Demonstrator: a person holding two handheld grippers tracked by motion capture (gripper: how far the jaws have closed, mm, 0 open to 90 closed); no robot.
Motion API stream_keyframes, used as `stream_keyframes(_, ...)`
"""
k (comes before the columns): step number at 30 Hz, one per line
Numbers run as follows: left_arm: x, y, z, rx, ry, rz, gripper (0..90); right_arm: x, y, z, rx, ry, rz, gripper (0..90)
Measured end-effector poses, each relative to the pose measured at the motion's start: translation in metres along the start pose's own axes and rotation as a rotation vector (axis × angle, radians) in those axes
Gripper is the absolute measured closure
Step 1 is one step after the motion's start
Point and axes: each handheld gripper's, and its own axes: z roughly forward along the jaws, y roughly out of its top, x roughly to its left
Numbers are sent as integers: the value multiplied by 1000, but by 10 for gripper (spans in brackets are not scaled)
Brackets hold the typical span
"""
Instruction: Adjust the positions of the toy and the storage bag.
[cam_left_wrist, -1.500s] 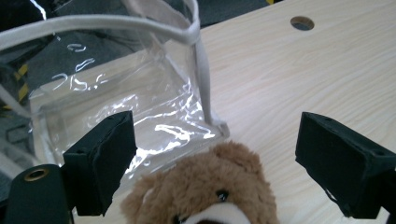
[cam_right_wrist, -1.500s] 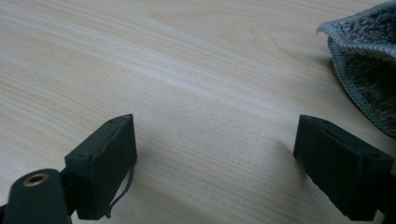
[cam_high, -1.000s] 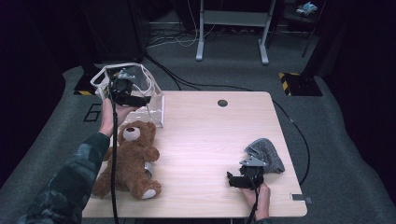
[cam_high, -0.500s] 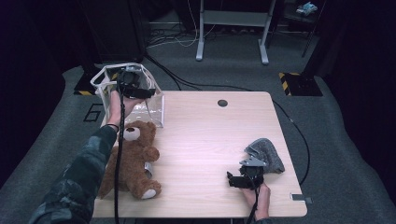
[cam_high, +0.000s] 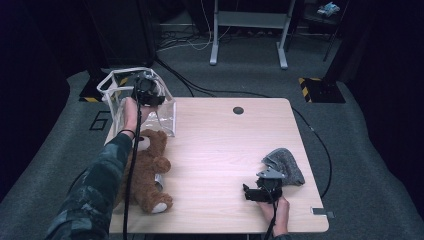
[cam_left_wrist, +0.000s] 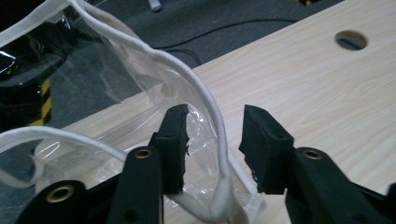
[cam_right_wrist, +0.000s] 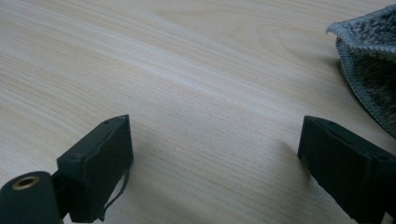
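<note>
A person's left arm is stretching across the table (cam_high: 220, 145), the left gripper (cam_left_wrist: 215, 135) closing around the white-trimmed rim of a clear bag (cam_left_wrist: 140, 88) at the far left corner, pads not yet pressing. The right gripper (cam_right_wrist: 215, 158) is resting wide apart beside a grey cloth (cam_right_wrist: 373, 60). The high view is showing a teddy bear (cam_high: 147, 172) below the bag.

My black left gripper (cam_left_wrist: 212, 144) meets a clear bag (cam_high: 165, 112) trimmed white; brown teddy bear (cam_high: 147, 170), grey cloth (cam_high: 287, 162), pale wood table (cam_high: 220, 150).
</note>
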Motion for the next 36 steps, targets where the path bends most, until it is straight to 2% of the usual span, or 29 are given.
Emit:
stream_keyframes(2, -1, 0, 4, 13, 2, 10, 692, 0, 0, 0, 0, 0, 0, 95)
stream_keyframes(3, -1, 0, 4, 5, 3, 5, 721, 0, 0, 0, 0, 0, 0, 95)
stream_keyframes(4, -1, 0, 4, 3, -6, 8, 787, 0, 0, 0, -1, 2, 2, 97)
stream_keyframes(7, -1, 0, 7, 2, -23, 12, 859, 0, 0, 0, -2, 2, -1, 97)
stream_keyframes(13, -2, 1, 12, -20, -48, 37, 874, 0, 0, 0, -3, 2, -1, 98)
stream_keyframes(16, 0, 4, 12, -18, -62, 30, 874, 0, 0, 0, -3, 2, -2, 99)
stream_keyframes(22, -3, 8, 15, -16, -63, 52, 874, 1, 0, 0, -4, -1, -2, 100)
stream_keyframes(29, -7, 11, 20, -31, -73, 51, 875, 1, 0, 0, -7, -2, 3, 101)
stream_keyframes(36, -14, 15, 22, -24, -90, 66, 874, 1, 0, 0, -7, -4, 0, 101)
